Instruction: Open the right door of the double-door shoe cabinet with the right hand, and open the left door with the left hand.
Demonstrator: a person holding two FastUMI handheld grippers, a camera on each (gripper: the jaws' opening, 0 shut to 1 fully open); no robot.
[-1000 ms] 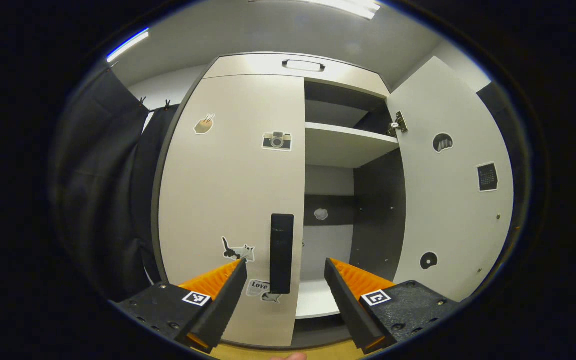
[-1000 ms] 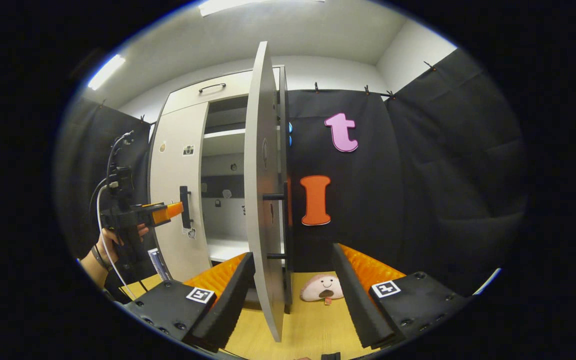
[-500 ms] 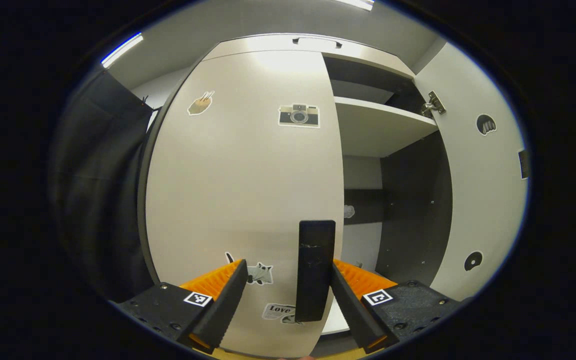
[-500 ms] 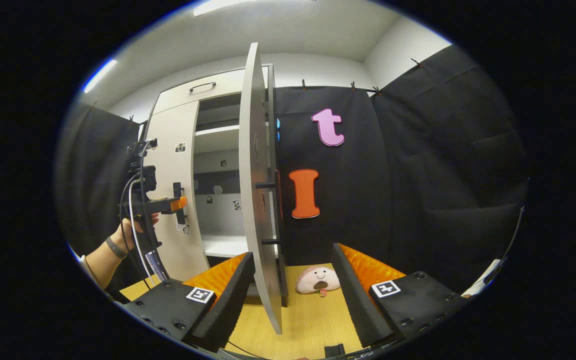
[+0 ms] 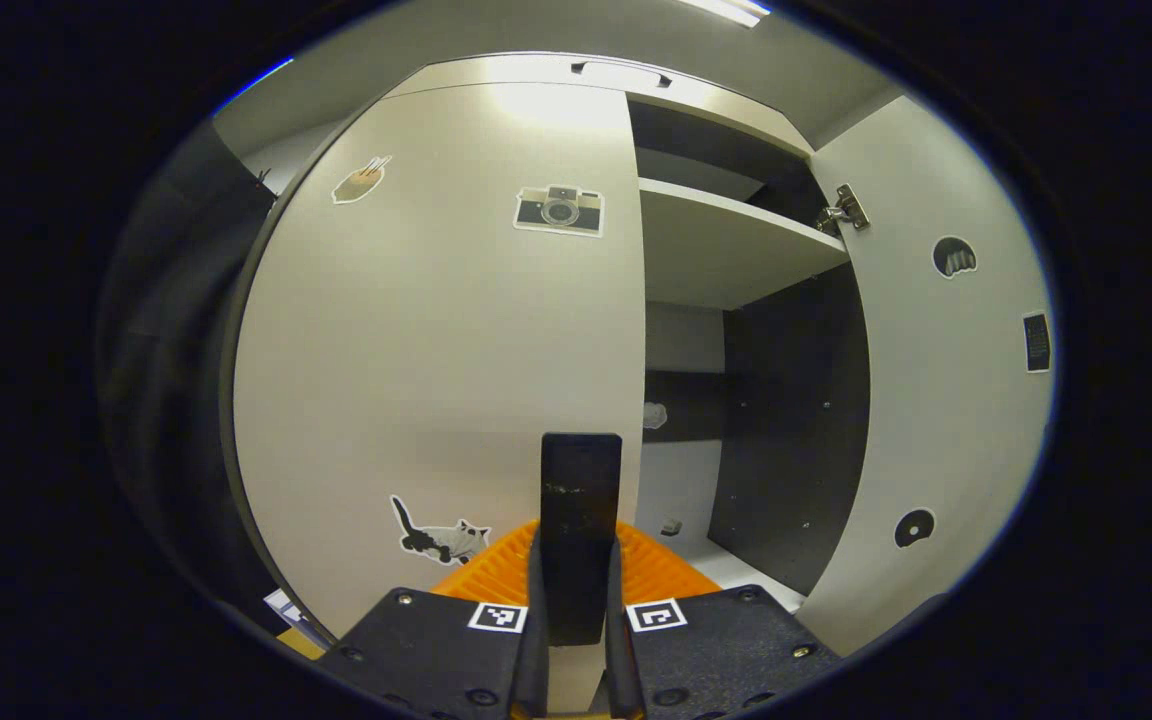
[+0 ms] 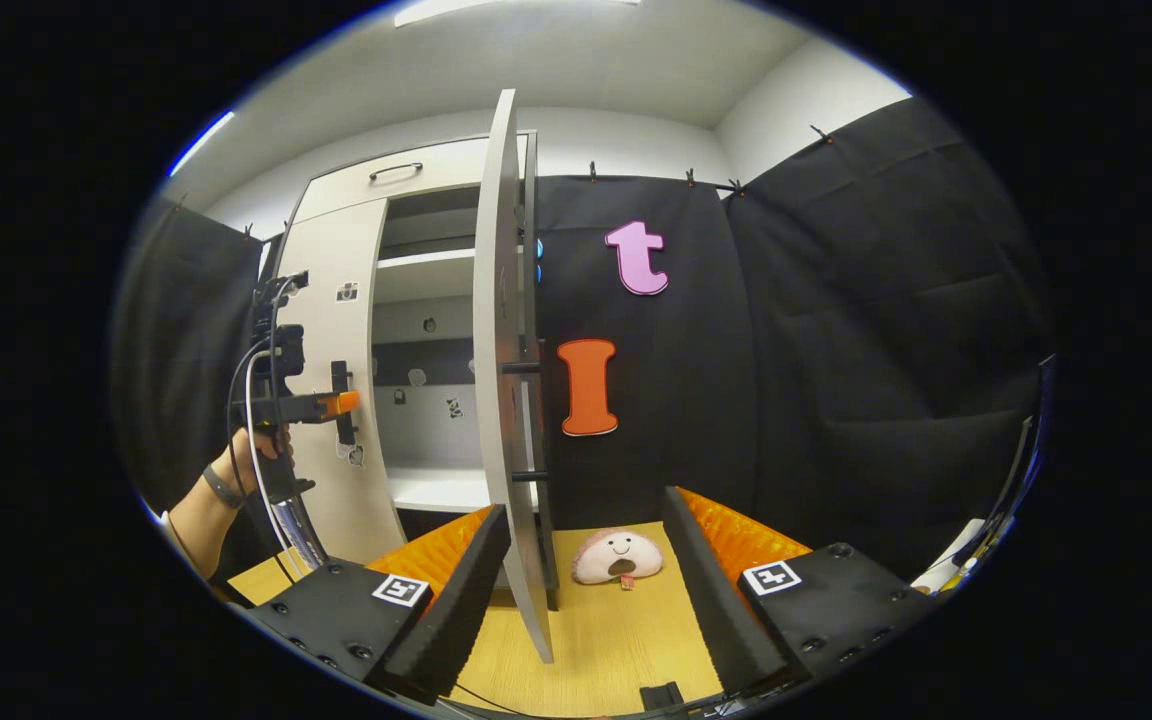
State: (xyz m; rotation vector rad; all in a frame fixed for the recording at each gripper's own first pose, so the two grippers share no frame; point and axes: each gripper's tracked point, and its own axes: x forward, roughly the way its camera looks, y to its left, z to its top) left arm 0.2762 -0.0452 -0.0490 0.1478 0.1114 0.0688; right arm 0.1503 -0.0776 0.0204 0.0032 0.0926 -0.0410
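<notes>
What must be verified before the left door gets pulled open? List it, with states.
1. Left tool closed on the black vertical bar handle of the left door: ok, fingers sit against both its sides.
2. Pale grey left cabinet door shut: ok, not yet opened.
3. Pale grey right cabinet door swung open: ok.
4. Right tool free of the right door: ok, open, door edge between the fingers.
5. Swing path left of the left door: cannot tell.
6. Pink plush toy on the wooden floor away from the left door: ok.

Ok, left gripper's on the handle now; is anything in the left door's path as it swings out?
Nothing visible blocks it. The left gripper is closed on the handle of the left door; the person's hand stands beside that swing.
</notes>
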